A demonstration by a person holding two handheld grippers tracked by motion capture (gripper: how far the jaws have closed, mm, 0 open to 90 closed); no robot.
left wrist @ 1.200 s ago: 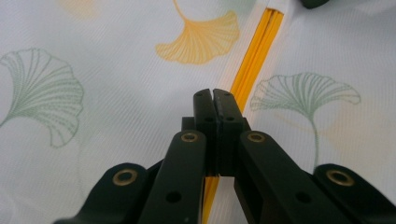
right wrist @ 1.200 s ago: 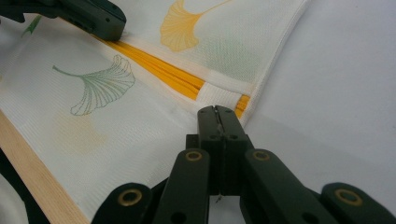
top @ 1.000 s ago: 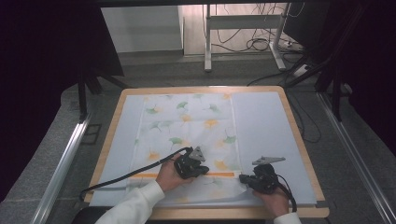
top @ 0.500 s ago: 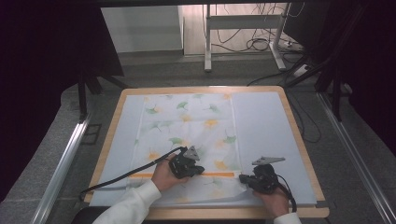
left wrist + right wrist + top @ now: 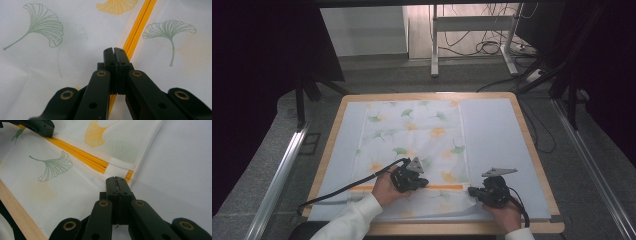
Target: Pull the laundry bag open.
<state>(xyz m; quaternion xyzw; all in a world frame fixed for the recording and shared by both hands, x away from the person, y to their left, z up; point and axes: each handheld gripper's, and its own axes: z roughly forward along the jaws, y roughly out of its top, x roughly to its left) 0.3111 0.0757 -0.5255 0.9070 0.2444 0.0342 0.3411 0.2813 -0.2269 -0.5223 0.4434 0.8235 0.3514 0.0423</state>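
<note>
A white cloth (image 5: 412, 130) printed with green and orange ginkgo leaves lies spread flat on the table. An orange stripe (image 5: 447, 187) crosses it near the front edge. My left gripper (image 5: 424, 184) is shut, and its tips (image 5: 114, 50) rest on the cloth beside the stripe (image 5: 137, 32). My right gripper (image 5: 471, 191) is also shut, its tips (image 5: 115, 178) at the cloth's right front corner, where the stripe (image 5: 80, 155) ends. Whether either gripper pinches any fabric I cannot tell. The left gripper's jaw (image 5: 42, 127) also appears at the top left of the right gripper view.
The cloth lies on a pale mat (image 5: 492, 130) that covers a wooden-rimmed table (image 5: 532, 145); the wooden front edge (image 5: 15, 205) runs close behind the cloth's hem. A black cable (image 5: 337, 192) trails left from the left gripper. Metal rails and floor cables surround the table.
My left hand has shifted slightly left and toward the front edge along the stripe. The right hand and the cloth have not moved.
</note>
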